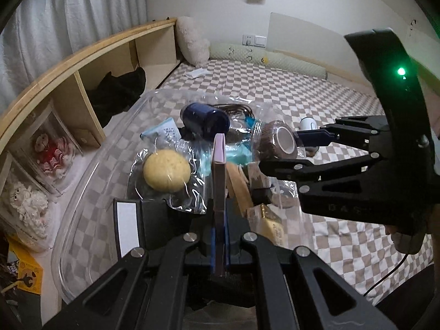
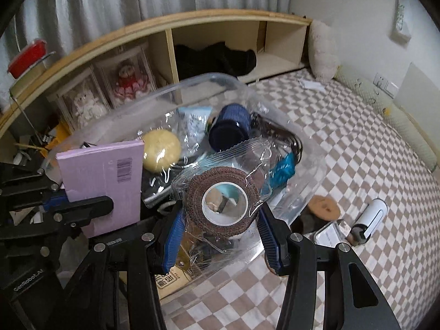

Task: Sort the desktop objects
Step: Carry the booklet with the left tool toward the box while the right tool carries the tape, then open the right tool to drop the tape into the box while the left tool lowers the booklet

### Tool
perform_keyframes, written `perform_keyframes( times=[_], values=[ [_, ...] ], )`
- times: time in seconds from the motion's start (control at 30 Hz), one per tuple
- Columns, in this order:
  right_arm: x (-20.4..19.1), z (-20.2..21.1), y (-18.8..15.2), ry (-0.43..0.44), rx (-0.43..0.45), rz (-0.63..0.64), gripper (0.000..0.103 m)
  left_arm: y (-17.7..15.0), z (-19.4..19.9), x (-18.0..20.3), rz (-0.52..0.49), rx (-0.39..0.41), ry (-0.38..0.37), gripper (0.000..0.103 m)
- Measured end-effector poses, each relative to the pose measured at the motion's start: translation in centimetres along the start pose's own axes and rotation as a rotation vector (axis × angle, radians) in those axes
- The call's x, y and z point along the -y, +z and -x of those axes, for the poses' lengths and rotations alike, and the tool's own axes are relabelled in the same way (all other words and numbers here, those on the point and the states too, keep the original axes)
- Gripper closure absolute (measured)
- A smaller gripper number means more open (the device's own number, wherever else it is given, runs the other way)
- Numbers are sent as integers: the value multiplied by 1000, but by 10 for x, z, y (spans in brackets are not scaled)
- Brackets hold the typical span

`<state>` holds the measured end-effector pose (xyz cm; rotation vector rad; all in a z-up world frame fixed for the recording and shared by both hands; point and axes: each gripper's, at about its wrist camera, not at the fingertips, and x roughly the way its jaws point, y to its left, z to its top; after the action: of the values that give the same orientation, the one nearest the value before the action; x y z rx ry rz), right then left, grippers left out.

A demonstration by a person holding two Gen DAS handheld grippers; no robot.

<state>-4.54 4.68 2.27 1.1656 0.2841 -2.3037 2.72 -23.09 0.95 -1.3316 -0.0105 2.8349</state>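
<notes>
**Left wrist view: both grippers loaded over a clear bin**

Left wrist view shows the left gripper (image 1: pixel 220 247) clamped tight on a thin, flat lilac box (image 1: pixel 219 187) seen edge-on, its blue pads pressed against both faces. From the right wrist the same box (image 2: pixel 107 184) presents a broad matte face with a printed barcode, its lower corner hidden behind the black linkage.

The right gripper (image 2: pixel 221 236) holds a roll of brown crepe bandage (image 2: pixel 222 200), its ribbed blue fingers (image 2: pixel 173 236) set partly apart around it. The roll is sealed in crinkled clear film with a serrated edge, has a coarse woven surface and a smooth white core; what shows through the core is too distorted to identify.

Both loads hang above a transparent plastic bin (image 2: pixel 192 81) with rounded corners, standing on a beige-and-white checked bedcover (image 2: pixel 357 151). Inside the bin lie a pale yellow ball (image 1: pixel 166 174) in glossy wrap, a dark blue roll (image 1: pixel 205 121) lying on its side, a light blue printed sachet (image 1: pixel 162 132) and a teal packet (image 2: pixel 284 167), heaped so that lower items are hard to make out. Wooden pieces and a yellowish carton at the near edge are largely covered by the grippers.

On the cover beside the bin stand a brown spool (image 2: pixel 321 209) and a white cylindrical device (image 2: pixel 371 217), its front end blurred.
</notes>
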Motion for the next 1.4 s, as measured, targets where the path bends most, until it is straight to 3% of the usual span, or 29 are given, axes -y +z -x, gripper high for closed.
perform_keyframes(
  times=[0.1, 0.13, 0.17, 0.23, 0.53, 0.63, 0.7, 0.73, 0.77, 0.83, 0.87, 0.9, 0.97, 1.0, 1.13, 1.4],
  values=[
    [4, -4, 0, 11, 6, -30, 49, 1, -4, -3, 3, -8, 0, 98],
    [7, -5, 1, 16, 6, -46, 40, 1, -5, -4, 5, -10, -1, 98],
    [9, -5, 1, 22, 6, -61, 22, 1, -6, -4, 7, -11, -2, 98],
    [11, -3, 2, 14, 20, -75, 12, 2, -7, -5, 9, -14, -8, 98],
    [29, 7, 5, -51, 55, -126, 12, 6, -13, -6, 22, -24, -55, 98],
    [30, 9, 2, -107, 68, -114, 12, 7, -17, -5, 15, -41, -58, 98],
    [31, 10, 1, -126, 81, -94, 25, 7, -22, -6, 14, -58, -53, 98],
    [32, 10, 0, -131, 83, -91, 47, 7, -24, -6, 13, -66, -50, 98],
    [33, 10, 0, -135, 82, -92, 54, 6, -26, -6, 13, -72, -43, 98],
    [37, 9, 0, -127, 86, -101, 56, 6, -30, -9, 18, -76, -26, 95],
    [38, 9, 0, -125, 86, -100, 58, 6, -31, -11, 26, -74, -13, 87],
    [39, 7, -1, -119, 83, -100, 58, 6, -32, -13, 35, -71, 6, 66],
    [38, 4, -1, -105, 77, -99, 58, 7, -29, -16, 49, -43, 2, 43],
    [37, 2, -2, -99, 72, -95, 58, 8, -26, -17, 53, -33, -7, 37],
    [31, -10, -3, -90, 43, -76, 64, 9, -22, -11, 11, -19, 22, 36],
    [14, -31, -8, -49, -11, -40, 65, 5, -23, -10, -18, -15, 14, 36]
  ],
)
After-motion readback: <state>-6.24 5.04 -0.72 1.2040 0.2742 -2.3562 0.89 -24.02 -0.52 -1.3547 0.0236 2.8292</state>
